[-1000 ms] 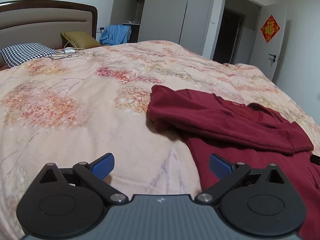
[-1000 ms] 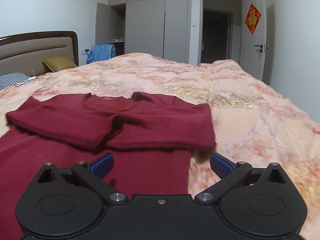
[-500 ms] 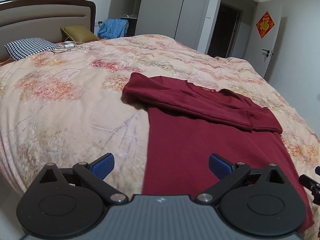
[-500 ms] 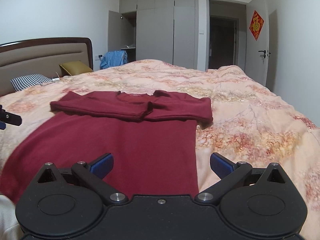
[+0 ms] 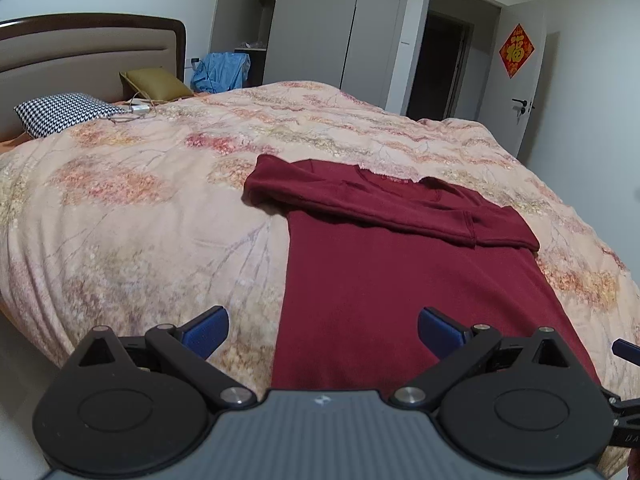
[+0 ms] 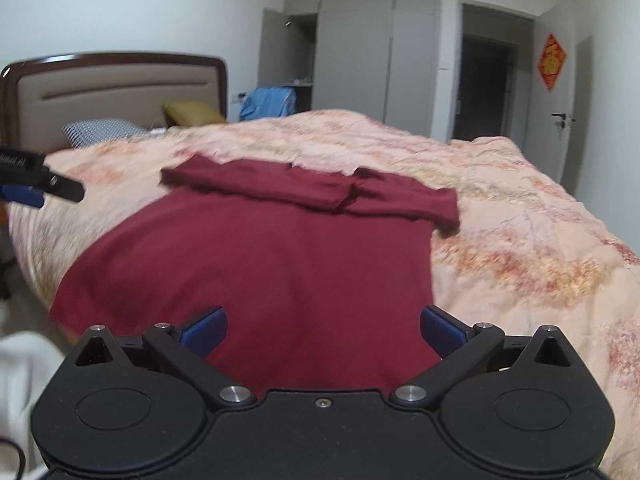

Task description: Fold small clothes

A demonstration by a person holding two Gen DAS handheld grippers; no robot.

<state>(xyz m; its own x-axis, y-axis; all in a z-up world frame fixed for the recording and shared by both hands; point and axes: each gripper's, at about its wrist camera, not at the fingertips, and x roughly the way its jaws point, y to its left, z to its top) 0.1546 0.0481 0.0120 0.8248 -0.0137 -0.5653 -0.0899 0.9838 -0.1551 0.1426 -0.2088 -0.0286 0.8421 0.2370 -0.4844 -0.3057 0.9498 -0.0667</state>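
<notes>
A dark red long-sleeved top point(image 5: 384, 272) lies flat on the bed, both sleeves folded across its chest near the collar; it also shows in the right wrist view point(image 6: 288, 248). My left gripper point(image 5: 323, 330) is open and empty above the top's lower left hem. My right gripper point(image 6: 323, 330) is open and empty above the lower right hem. The left gripper's tip shows at the left edge of the right wrist view point(image 6: 36, 184).
The bed has a floral peach quilt point(image 5: 132, 216). At its head are a houndstooth pillow point(image 5: 68, 112), an olive cushion point(image 5: 156, 82) and a cable with a charger point(image 5: 136, 110). Blue clothes point(image 5: 220, 72) hang by the wardrobe. The bed's near edge drops to the floor at the left.
Both grippers have pulled back from the sleeves toward the hem end of the top. More of the top's body now shows in both views. Both stayed open.
</notes>
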